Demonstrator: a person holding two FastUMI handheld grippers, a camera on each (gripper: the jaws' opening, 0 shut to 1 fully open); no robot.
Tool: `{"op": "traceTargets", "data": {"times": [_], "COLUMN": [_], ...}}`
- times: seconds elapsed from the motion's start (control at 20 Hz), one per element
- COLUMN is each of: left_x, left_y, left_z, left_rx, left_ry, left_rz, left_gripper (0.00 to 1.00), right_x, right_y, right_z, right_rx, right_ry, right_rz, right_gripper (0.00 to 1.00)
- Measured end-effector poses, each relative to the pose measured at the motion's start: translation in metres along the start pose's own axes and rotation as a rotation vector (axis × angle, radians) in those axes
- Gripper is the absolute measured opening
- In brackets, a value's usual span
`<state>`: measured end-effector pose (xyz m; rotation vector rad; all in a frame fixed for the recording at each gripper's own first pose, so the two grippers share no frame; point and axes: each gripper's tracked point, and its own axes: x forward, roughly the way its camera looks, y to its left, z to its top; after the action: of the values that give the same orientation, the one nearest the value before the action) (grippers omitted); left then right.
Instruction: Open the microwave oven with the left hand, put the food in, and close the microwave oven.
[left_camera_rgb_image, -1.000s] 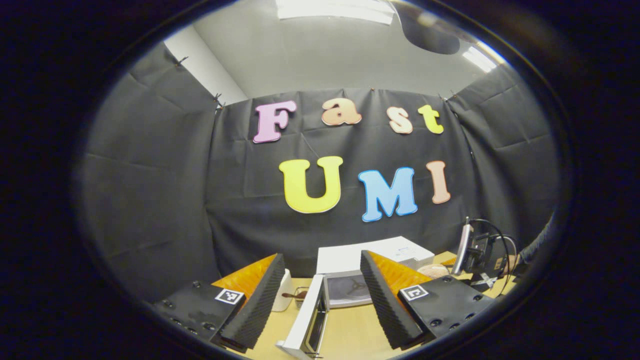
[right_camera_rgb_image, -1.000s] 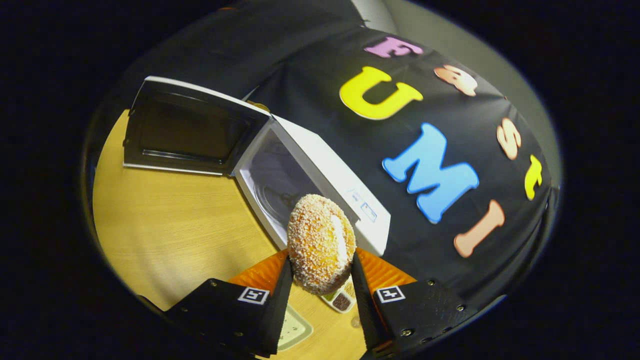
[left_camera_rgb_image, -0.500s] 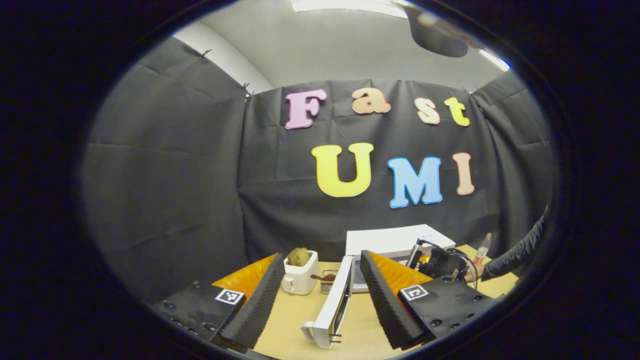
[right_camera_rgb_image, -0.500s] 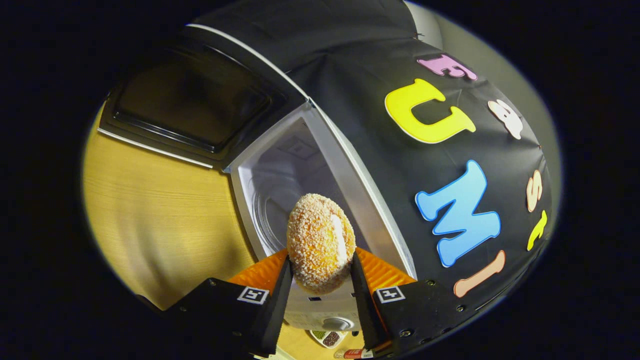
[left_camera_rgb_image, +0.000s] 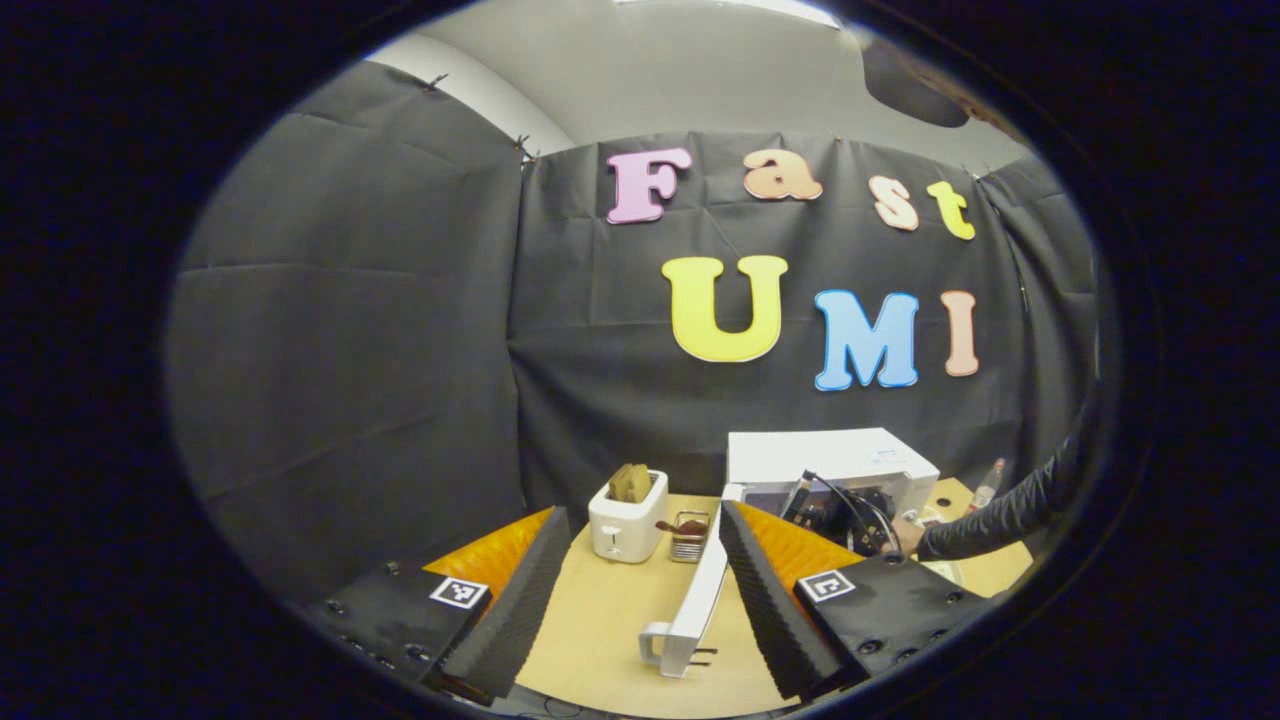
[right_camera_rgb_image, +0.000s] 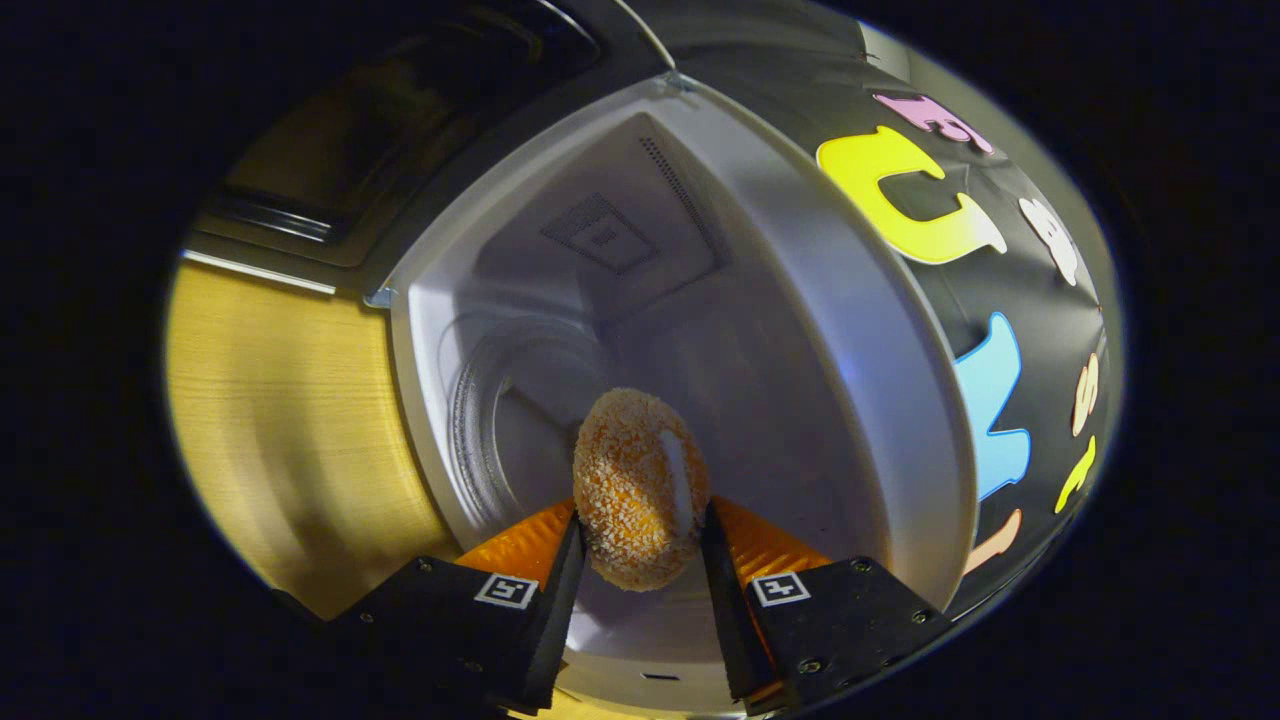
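Right tongs (right_camera_rgb_image: 635, 545) gripping bun (right_camera_rgb_image: 640, 485) now inside microwave (right_camera_rgb_image: 800, 330) mouth, left tongs (left_camera_rgb_image: 640, 590) spread, seemingly idle.

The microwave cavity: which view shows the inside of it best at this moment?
The right gripper view: the microwave cavity opens wide ahead, turntable visible, with the crumbed bun held in the right tool at its mouth. The left gripper view gives the microwave oven from outside, its door edge-on.

Food (right_camera_rgb_image: 640, 488) rough, crumb-coated, matt; microwave oven (right_camera_rgb_image: 700, 330) cavity smooth satin-white with a clear glass turntable (right_camera_rgb_image: 500, 420), its door (left_camera_rgb_image: 695, 610) glossy white plastic; counter (left_camera_rgb_image: 600, 620) pale matt wood grain; toaster (left_camera_rgb_image: 625, 525) smooth white plastic.
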<state>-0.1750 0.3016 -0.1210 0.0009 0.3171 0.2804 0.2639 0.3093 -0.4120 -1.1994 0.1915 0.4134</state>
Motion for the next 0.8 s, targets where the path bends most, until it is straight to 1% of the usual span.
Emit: {"op": "traceTargets", "data": {"times": [0.15,0.2,0.25,0.3,0.35,0.4,0.45,0.5,0.55,0.6,0.65,0.75,0.8], "left_x": [0.006,0.008,0.011,0.014,0.015,0.017,0.020,0.021,0.024,0.027,0.029,0.033,0.035], "left_y": [-0.006,-0.009,-0.013,-0.014,-0.017,-0.018,-0.019,-0.020,-0.021,-0.023,-0.026,-0.033,-0.036], "left_z": [-0.017,-0.021,-0.023,-0.026,-0.027,-0.028,-0.028,-0.028,-0.028,-0.027,-0.026,-0.024,-0.024], "left_rx": [-0.001,-0.001,0.000,0.000,0.000,0.000,-0.001,-0.003,-0.006,-0.010,-0.011,-0.006,-0.005], "left_ry": [0.033,0.042,0.051,0.060,0.062,0.062,0.062,0.062,0.060,0.058,0.053,0.042,0.034], "left_rz": [-0.010,-0.017,-0.023,-0.027,-0.032,-0.034,-0.039,-0.040,-0.044,-0.049,-0.054,-0.067,-0.077], "left_gripper": [0.97,0.96,0.95,0.97,0.99,0.95,0.97,0.99,0.99,0.99,0.97,0.97,0.97], "right_x": [0.022,0.026,0.029,0.032,0.032,0.031,0.029,0.028,0.022,0.016,0.010,-0.006,-0.017], "right_y": [0.006,0.008,0.007,0.004,-0.001,-0.004,-0.007,-0.005,-0.003,0.001,0.003,0.005,0.006], "right_z": [-0.006,-0.007,-0.007,-0.008,-0.006,-0.005,-0.004,-0.003,-0.004,-0.005,-0.007,-0.009,-0.009], "right_rx": [-0.025,-0.027,-0.035,-0.045,-0.052,-0.051,-0.046,-0.036,-0.022,-0.007,0.012,0.072,0.109], "right_ry": [0.035,0.041,0.042,0.047,0.040,0.034,0.031,0.027,0.028,0.033,0.034,0.031,0.024], "right_rz": [0.016,0.021,0.018,0.007,-0.007,-0.014,-0.020,-0.010,0.010,0.037,0.054,0.089,0.110], "right_gripper": [0.63,0.61,0.63,0.63,0.69,0.70,0.76,0.81,0.89,0.89,0.92,0.94,0.97]}}
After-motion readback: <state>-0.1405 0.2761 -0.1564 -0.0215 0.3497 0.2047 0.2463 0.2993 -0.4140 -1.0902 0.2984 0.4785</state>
